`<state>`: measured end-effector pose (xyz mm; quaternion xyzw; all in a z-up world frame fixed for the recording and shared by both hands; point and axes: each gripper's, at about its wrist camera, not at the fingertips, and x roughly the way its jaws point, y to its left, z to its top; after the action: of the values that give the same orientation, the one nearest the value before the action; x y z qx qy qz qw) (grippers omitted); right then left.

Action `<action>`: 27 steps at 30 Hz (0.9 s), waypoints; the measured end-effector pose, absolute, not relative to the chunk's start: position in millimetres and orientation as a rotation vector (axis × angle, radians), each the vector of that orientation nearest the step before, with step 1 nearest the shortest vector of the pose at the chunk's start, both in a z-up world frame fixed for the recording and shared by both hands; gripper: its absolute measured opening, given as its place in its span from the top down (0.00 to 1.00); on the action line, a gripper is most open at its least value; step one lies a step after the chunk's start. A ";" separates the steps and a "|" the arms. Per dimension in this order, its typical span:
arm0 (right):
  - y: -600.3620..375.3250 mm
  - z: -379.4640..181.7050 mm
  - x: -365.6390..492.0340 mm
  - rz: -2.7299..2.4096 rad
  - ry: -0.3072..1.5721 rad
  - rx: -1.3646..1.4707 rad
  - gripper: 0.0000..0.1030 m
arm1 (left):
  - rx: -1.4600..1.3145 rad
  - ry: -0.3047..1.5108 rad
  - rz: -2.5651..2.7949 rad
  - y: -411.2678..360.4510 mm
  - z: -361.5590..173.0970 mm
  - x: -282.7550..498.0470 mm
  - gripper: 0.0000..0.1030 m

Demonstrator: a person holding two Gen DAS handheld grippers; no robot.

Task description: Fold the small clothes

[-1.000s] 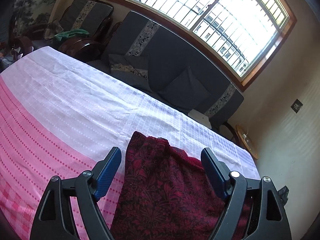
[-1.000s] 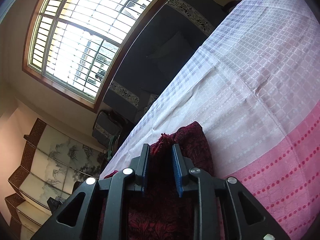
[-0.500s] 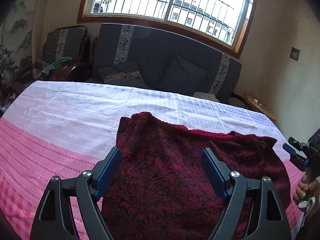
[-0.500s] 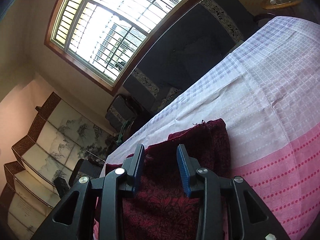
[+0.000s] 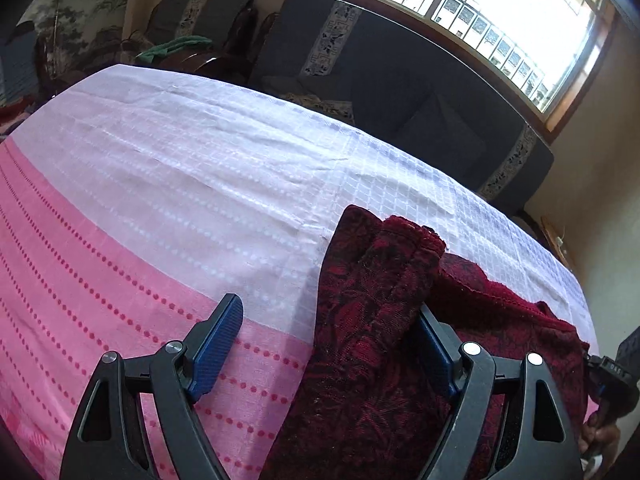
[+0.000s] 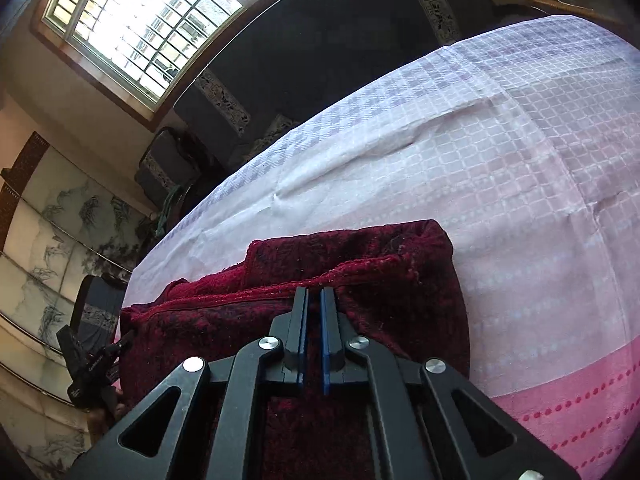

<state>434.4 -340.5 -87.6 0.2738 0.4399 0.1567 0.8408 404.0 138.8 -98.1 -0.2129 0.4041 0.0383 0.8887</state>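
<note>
Looking down my left wrist camera, I see the pink and white tablecloth (image 5: 168, 208) filling the left side, its pink dotted band nearest me and the white checked part running toward a dark sofa (image 5: 400, 92) under a barred window (image 5: 500, 12). My left gripper (image 5: 332, 320) stands wide open, its left finger over bare pink cloth, its right finger against a raised fold of the dark red patterned garment (image 5: 372, 320); the pads press on nothing. That garment lies on the right part of the tablecloth, bunched into a ridge near the gripper and spreading flat to the right, where a hand (image 5: 600, 436) shows at the frame edge holding the other tool.

From my right wrist camera, a painted folding screen (image 6: 52, 248) fills the left edge. The garment (image 6: 360, 272) lies just ahead on the tablecloth (image 6: 500, 168), its hemmed edge folded over itself. My right gripper (image 6: 314, 300) is drawn closed, blue pads nearly meeting; I see no cloth between them, the tips resting over the folded edge. White checked cloth stretches away to the right.
</note>
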 end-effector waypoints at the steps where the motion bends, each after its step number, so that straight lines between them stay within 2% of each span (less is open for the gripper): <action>1: -347.8 -91.7 434.0 0.344 0.924 0.639 1.00 | -0.429 0.836 0.081 136.3 -97.5 403.0 0.20; 9: -354.9 -87.1 431.7 0.337 0.910 0.677 1.00 | -0.323 0.778 0.119 120.6 -81.9 395.6 0.20; 10: -355.6 -79.3 428.0 0.339 0.882 0.671 0.91 | -0.294 0.754 0.118 116.6 -74.3 391.9 0.20; 11: -355.6 -67.1 423.9 0.345 0.848 0.661 0.88 | -0.269 0.729 0.108 112.3 -65.5 387.9 0.20; 14: -341.0 -25.4 407.7 0.403 0.765 0.562 0.87 | -0.252 0.657 0.007 97.8 -37.8 374.3 0.20; 17: -301.7 -5.0 403.8 0.520 0.789 0.455 0.87 | -0.212 0.626 -0.082 73.6 -22.1 376.1 0.20; 21: -235.3 -17.2 409.7 0.642 0.900 0.331 0.87 | -0.085 0.756 -0.114 42.9 -46.4 406.1 0.22; 23: -216.7 -31.0 418.1 0.614 0.949 0.271 0.87 | -0.065 0.784 -0.088 44.3 -61.5 415.6 0.31; 27: -240.0 -61.8 440.7 0.561 1.018 0.414 0.88 | -0.178 0.797 -0.059 74.0 -80.4 419.9 0.31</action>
<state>440.7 -240.0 -61.8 0.1941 0.4772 0.2629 0.8158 419.9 74.0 -80.4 -0.0866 0.3875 -0.0287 0.9173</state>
